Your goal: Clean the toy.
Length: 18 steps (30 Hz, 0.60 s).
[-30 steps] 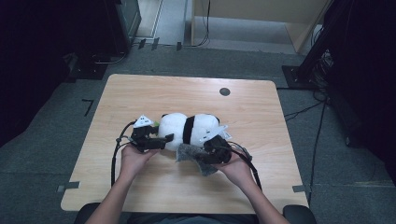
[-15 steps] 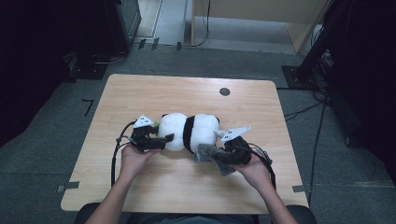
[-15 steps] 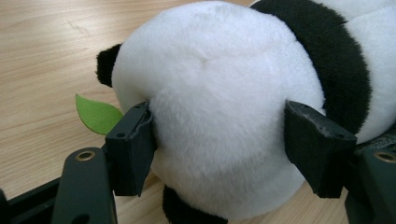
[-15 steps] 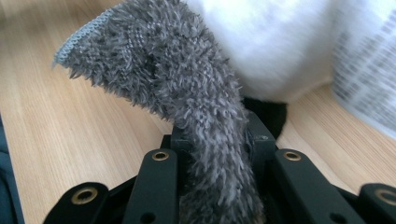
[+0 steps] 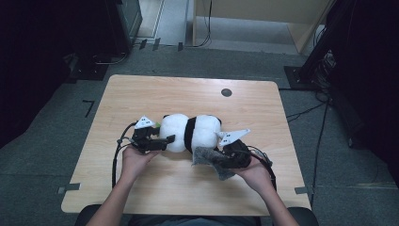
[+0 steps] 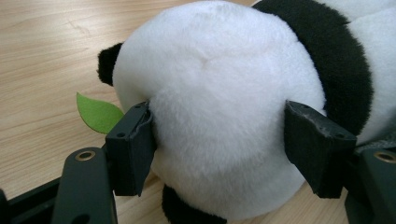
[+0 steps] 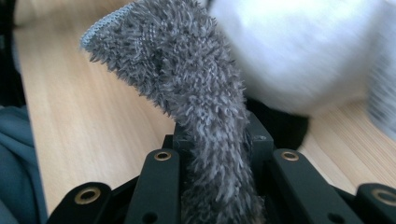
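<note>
Shifted rightward since the earlier frame: right gripper [image 5: 225,157], clamped tight on grey cloth [image 7: 196,93]. Left gripper [image 6: 219,149]: jaws wide, pressed on plush panda [image 5: 188,132], directly ahead on tabletop [image 5: 141,94]. Advice: steady panda; wipe gently.

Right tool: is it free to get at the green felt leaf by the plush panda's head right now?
Probably not. The right tool is shut on the shaggy grey cloth, and the green felt leaf lies at the far end of the black-and-white plush panda, beside the left tool.

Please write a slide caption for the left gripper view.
Left gripper clamps the white end of a plush panda lying on the wooden table.
</note>
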### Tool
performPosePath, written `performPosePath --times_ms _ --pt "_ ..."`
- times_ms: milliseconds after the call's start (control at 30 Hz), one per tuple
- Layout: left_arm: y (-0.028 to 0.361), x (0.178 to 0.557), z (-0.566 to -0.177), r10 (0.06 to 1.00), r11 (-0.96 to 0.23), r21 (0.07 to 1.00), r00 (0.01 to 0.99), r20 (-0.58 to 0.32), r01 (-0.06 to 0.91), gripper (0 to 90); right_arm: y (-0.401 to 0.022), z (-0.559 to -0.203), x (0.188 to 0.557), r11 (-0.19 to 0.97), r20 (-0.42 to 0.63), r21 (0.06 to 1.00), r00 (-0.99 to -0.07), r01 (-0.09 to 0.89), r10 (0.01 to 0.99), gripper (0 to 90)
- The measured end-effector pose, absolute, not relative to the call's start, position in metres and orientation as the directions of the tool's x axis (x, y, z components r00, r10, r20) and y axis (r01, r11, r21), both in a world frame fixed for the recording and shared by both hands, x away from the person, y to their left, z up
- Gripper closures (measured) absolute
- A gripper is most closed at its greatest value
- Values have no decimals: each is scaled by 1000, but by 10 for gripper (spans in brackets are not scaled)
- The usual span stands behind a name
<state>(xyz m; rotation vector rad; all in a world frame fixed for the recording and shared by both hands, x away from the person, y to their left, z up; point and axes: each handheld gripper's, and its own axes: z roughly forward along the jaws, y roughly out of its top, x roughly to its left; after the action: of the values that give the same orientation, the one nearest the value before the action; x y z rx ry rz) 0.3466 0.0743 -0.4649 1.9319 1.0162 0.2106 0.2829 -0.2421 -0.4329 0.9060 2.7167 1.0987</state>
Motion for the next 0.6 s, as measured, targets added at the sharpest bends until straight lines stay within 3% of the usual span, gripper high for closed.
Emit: performPosePath --times_ms 333,600 --pt "74 347 -464 723 -240 786 646 -247 569 289 -185 -434 297 602 162 670 -877 434 452 733" --pt "75 347 -464 722 -235 786 644 -252 572 289 -147 -442 316 612 161 664 -881 430 445 734"
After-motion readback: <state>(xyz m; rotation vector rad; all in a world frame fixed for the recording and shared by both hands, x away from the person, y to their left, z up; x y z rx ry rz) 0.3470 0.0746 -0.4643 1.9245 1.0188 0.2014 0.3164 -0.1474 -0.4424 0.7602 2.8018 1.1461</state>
